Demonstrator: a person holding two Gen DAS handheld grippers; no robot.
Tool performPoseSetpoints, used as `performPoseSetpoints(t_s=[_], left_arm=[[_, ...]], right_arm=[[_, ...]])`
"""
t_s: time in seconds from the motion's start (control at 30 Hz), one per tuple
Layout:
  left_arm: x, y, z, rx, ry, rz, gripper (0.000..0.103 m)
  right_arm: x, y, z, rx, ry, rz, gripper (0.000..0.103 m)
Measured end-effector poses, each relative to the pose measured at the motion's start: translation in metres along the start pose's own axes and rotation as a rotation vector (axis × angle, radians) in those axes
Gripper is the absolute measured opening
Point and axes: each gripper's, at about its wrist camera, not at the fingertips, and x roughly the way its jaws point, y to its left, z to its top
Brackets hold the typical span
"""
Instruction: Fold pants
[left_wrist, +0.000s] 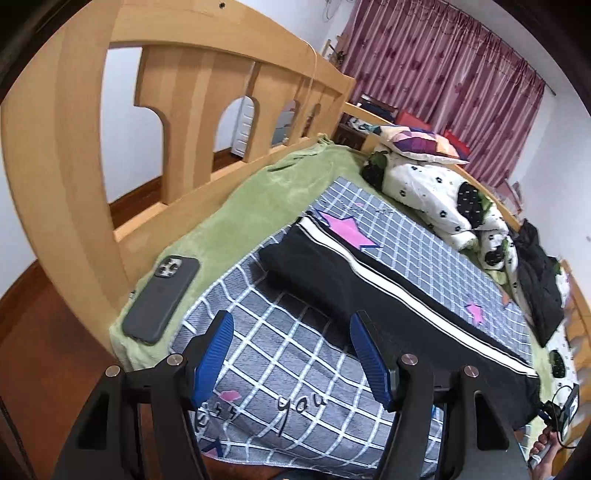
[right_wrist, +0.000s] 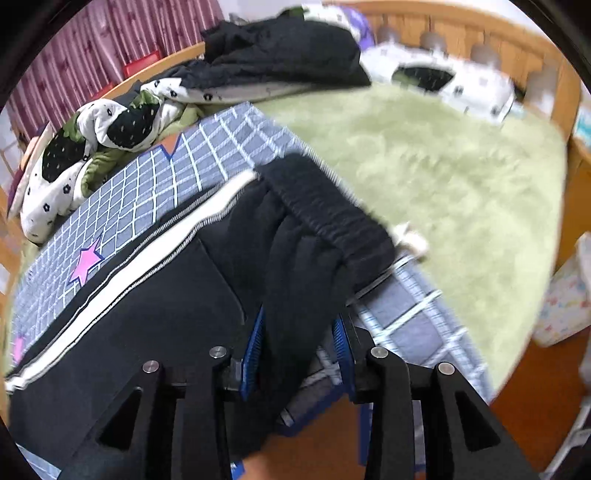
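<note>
Black pants (left_wrist: 373, 284) with a white side stripe lie stretched across a grey checked cloth (left_wrist: 280, 343) on the bed. My left gripper (left_wrist: 291, 321) hovers over the near corner of that cloth, short of the pants' leg end, open with nothing between its blue pads. In the right wrist view the pants (right_wrist: 155, 295) run off to the left. Their elastic waistband (right_wrist: 325, 214) is bunched and raised off the cloth. My right gripper (right_wrist: 300, 319) is shut on a fold of black fabric just below the waistband, which fills the gap between the pads.
A dark phone (left_wrist: 160, 299) lies on the green blanket (left_wrist: 236, 218) by the wooden bed end (left_wrist: 66, 192). A white and black quilt (left_wrist: 432, 195), a patchwork pillow (left_wrist: 421, 144) and a heap of black clothes (right_wrist: 280, 55) sit at the far side. A hand (left_wrist: 543, 446) shows at the bottom right.
</note>
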Motion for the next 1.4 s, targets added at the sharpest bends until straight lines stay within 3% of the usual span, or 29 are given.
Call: performPoseSetpoints(t_s=[0.2,0.37,0.57,0.8,1.07,1.2,1.37,1.4], left_arm=[[0.003,0.015,0.0,-0.004,0.005,-0.037,0.064],[0.009,0.034,0.002,-0.035,0.029,-0.058,0.064],[0.014,0.04,-0.002,-0.051,0.048,-0.073,0.064],[-0.004,0.028,0.008,-0.018,0.025,-0.061,0.064],[-0.036,0.0,0.002,0.016,-0.044,-0.082,0.064],[-0.04,-0.013,-0.008,0.021,-0.07,-0.079,0.064],[-0.031,-0.023,-0.022,0.023,-0.08,-0.084,0.064],[-0.027,-0.025,-0.026,0.022,-0.076,-0.078,0.064]], right_arm=[[-0.061,0.013,0.013,0.004,-0.081,-0.006,0.041],[-0.105,0.063,0.019,-0.072,-0.139,0.017,0.05],[-0.137,0.159,0.01,-0.173,-0.132,0.178,0.05],[-0.164,0.283,-0.025,-0.347,-0.106,0.372,0.051],[-0.16,0.375,-0.086,-0.519,-0.145,0.529,0.052],[-0.126,0.376,-0.113,-0.502,-0.085,0.61,0.053],[-0.095,0.372,-0.124,-0.529,0.026,0.585,0.053],[-0.094,0.368,-0.12,-0.512,0.05,0.612,0.053]])
